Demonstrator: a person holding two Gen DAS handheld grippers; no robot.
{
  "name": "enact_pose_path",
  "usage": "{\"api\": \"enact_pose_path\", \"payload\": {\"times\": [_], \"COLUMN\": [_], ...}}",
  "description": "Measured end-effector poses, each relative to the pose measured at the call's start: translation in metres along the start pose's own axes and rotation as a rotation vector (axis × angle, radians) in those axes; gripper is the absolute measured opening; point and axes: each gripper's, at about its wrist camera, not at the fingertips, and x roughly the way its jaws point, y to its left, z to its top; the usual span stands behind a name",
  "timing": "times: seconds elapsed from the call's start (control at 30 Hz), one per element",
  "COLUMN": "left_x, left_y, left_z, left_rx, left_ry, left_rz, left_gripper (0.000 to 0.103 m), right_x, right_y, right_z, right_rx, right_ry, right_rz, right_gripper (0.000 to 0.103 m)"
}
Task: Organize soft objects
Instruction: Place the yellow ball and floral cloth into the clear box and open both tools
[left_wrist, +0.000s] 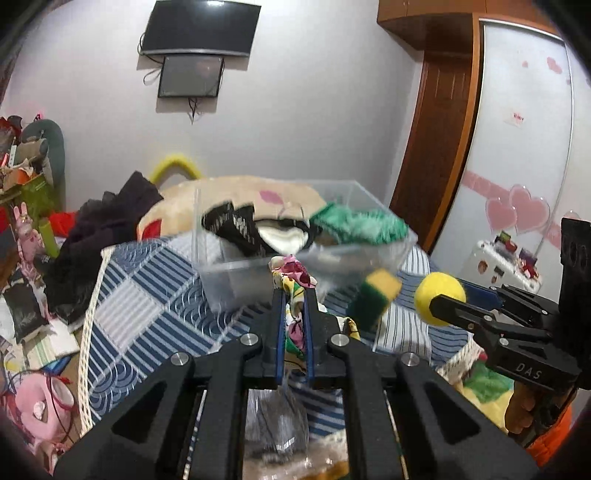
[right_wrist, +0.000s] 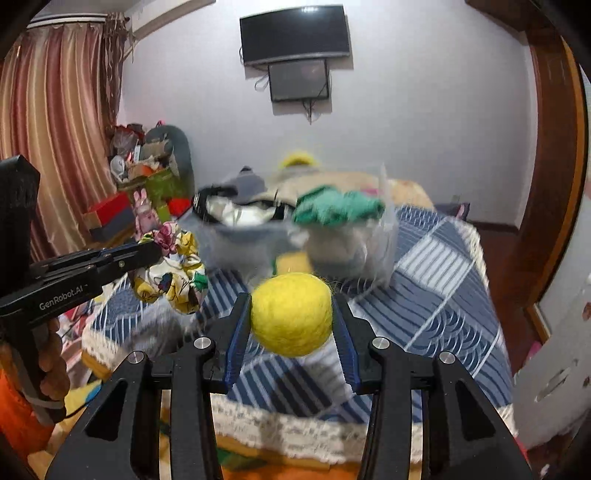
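Note:
My left gripper (left_wrist: 294, 295) is shut on a floral cloth (left_wrist: 293, 280), held above the bed just before the clear plastic box (left_wrist: 236, 273); the cloth also shows in the right wrist view (right_wrist: 173, 273). My right gripper (right_wrist: 291, 299) is shut on a yellow felt ball (right_wrist: 291, 314), also in the left wrist view (left_wrist: 439, 297). The box (right_wrist: 373, 251) holds a green cloth (left_wrist: 358, 225), black and white cloths (left_wrist: 251, 229). A yellow-green sponge (left_wrist: 375, 297) lies by the box's front right corner.
The box stands on a blue-and-white checked quilt (left_wrist: 147, 295) with a lace edge. A large tan plush toy (left_wrist: 236, 192) and dark clothes (left_wrist: 107, 221) lie behind it. Clutter is piled at the left (right_wrist: 147, 173). A wardrobe (left_wrist: 517, 147) stands at the right.

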Motion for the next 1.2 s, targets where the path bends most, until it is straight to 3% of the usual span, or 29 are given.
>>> {"api": "enact_pose_path", "payload": {"times": [0.27, 0.5, 1.07, 1.2], "left_x": [-0.004, 0.018, 0.097, 0.1], "left_y": [0.003, 0.013, 0.033, 0.03], "left_z": [0.035, 0.055, 0.053, 0.051], "left_rx": [-0.001, -0.031, -0.048, -0.028], "left_ry": [-0.115, -0.141, 0.032, 0.046], "left_rz": [0.009, 0.035, 0.034, 0.049], "left_gripper": [0.008, 0.008, 0.008, 0.014], "right_x": [0.001, 0.022, 0.101, 0.105], "right_y": [-0.003, 0.0, 0.004, 0.003], "right_z": [0.038, 0.067, 0.068, 0.067], "right_rx": [0.006, 0.022, -0.033, -0.042], "right_ry": [-0.1, -0.128, 0.046, 0.068], "right_rz": [-0.016, 0.001, -0.026, -0.036], "right_gripper": [0.04, 0.04, 0.04, 0.042]}}
